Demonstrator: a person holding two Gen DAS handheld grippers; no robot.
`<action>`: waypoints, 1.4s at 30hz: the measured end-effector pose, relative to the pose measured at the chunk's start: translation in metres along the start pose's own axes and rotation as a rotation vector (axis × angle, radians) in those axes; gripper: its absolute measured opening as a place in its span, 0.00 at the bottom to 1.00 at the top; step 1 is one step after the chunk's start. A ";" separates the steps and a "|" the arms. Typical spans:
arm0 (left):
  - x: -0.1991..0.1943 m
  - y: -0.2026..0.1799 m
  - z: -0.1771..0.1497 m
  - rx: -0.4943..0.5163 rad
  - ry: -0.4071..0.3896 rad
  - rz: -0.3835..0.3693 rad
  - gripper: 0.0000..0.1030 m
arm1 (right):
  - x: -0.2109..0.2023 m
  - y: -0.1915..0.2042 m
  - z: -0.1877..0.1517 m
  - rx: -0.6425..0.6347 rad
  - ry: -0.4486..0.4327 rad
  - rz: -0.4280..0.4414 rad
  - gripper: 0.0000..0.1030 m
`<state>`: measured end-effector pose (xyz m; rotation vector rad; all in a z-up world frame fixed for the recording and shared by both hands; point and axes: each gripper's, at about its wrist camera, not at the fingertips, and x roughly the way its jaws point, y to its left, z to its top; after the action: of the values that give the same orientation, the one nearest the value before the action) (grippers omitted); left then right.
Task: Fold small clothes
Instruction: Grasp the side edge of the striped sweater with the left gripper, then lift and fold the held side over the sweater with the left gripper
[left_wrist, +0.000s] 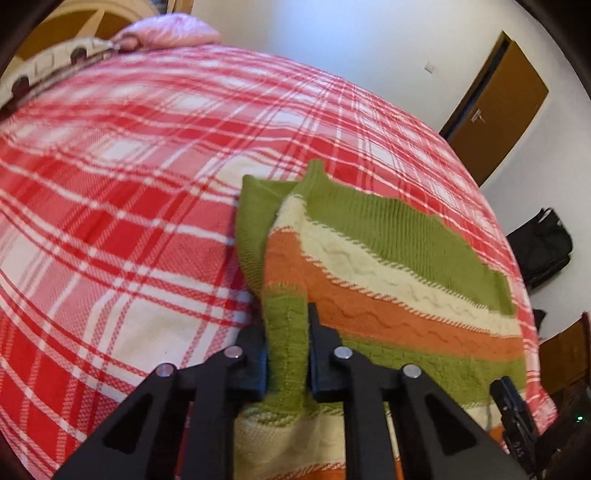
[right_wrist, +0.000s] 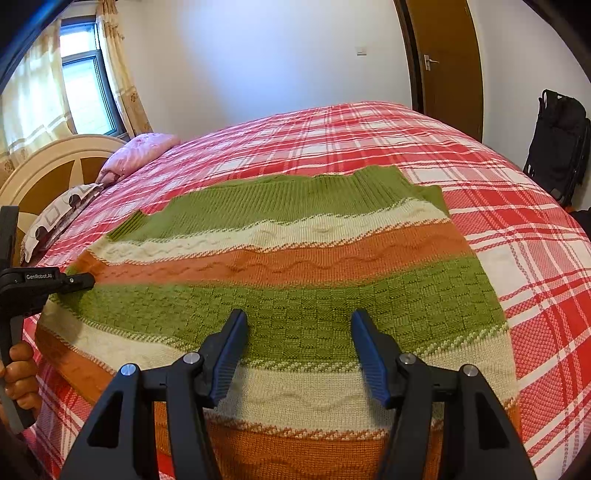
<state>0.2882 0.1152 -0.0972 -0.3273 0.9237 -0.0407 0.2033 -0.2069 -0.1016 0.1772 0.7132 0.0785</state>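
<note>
We judge the fold only begun: the green, cream and orange striped knitted sweater (right_wrist: 295, 280) lies mostly flat on the red-and-white plaid bedspread (right_wrist: 517, 236), one side flap turned inward. Our left gripper (left_wrist: 287, 354) is clamped on a green ridge of its edge. Our right gripper (right_wrist: 299, 354) hovers over the green checked band, fingers apart, holding nothing.
</note>
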 end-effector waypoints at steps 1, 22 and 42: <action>-0.001 -0.003 -0.001 0.003 -0.007 0.017 0.15 | 0.000 0.000 0.000 0.000 0.000 -0.001 0.58; 0.003 -0.018 -0.007 0.083 -0.053 0.162 0.15 | 0.036 0.098 0.024 -0.072 0.062 0.080 0.35; 0.003 -0.017 0.007 0.040 -0.049 0.083 0.12 | 0.050 0.114 0.013 -0.081 0.056 0.057 0.36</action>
<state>0.2972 0.1007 -0.0907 -0.2515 0.8859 0.0253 0.2479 -0.0902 -0.1031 0.1179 0.7592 0.1672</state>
